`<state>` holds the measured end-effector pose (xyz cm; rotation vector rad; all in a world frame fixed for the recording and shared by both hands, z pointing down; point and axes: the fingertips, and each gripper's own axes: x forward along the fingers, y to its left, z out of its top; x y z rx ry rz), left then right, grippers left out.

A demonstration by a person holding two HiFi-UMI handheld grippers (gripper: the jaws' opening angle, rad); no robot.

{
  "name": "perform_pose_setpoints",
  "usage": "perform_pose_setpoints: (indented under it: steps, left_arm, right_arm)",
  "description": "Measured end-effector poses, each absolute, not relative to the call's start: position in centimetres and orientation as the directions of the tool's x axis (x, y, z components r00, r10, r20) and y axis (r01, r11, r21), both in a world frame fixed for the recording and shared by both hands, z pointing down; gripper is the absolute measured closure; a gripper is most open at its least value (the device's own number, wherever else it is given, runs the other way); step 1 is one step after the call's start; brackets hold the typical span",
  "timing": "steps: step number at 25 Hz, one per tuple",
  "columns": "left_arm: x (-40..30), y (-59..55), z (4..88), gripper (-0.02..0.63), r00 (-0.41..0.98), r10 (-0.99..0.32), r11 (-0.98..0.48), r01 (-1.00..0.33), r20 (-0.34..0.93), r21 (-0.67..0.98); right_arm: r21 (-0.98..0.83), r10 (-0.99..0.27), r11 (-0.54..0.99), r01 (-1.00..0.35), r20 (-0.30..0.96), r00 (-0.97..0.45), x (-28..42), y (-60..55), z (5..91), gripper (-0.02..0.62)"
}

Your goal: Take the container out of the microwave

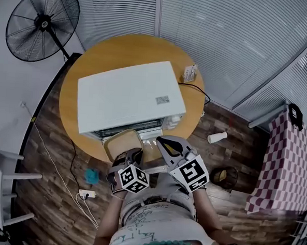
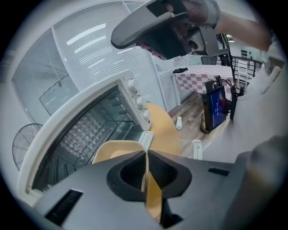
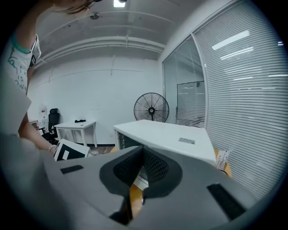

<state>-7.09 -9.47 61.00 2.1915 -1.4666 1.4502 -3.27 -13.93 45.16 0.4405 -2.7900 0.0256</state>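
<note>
A white microwave [image 1: 129, 94] stands on a round wooden table [image 1: 95, 53], its cavity [image 2: 85, 130] open toward me. A tan container [image 1: 123, 143] hangs just outside the opening, over the table's near edge. My left gripper [image 1: 126, 156] is shut on the container's near rim [image 2: 148, 179], which runs thin between the dark pads. My right gripper [image 1: 165, 142] is to the right of the container, near the microwave's front right corner, apart from it. In the right gripper view its jaws [image 3: 143, 152] meet with nothing between them, and the microwave [image 3: 166, 137] lies beyond.
A standing fan [image 1: 43, 22] is at the far left. A small box [image 1: 189, 73] sits on the table behind the microwave. On the wooden floor lie a white bottle [image 1: 217, 137], a dark bin [image 1: 225, 176] and a power strip [image 1: 87, 194]. A checked cloth [image 1: 291, 164] hangs at right.
</note>
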Motion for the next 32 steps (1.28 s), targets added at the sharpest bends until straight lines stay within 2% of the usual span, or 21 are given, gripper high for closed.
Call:
perform_pose_setpoints:
  steps: [17, 32]
  left_arm:
    - [-9.1, -5.3, 60.7, 0.577, 0.11, -0.641, -0.541, -0.766, 0.759, -0.346]
    - [-9.1, -4.2, 60.8, 0.577, 0.147, -0.644, -0.591, -0.718, 0.751, -0.367]
  right_arm:
    - [0.04, -0.334, 0.94, -0.338, 0.302, -0.893, -6.4, -10.2, 44.9, 0.601]
    - [0.031, -0.388, 0.916, -0.4, 0.319, -0.865, -5.8, -7.9, 46.4, 0.601]
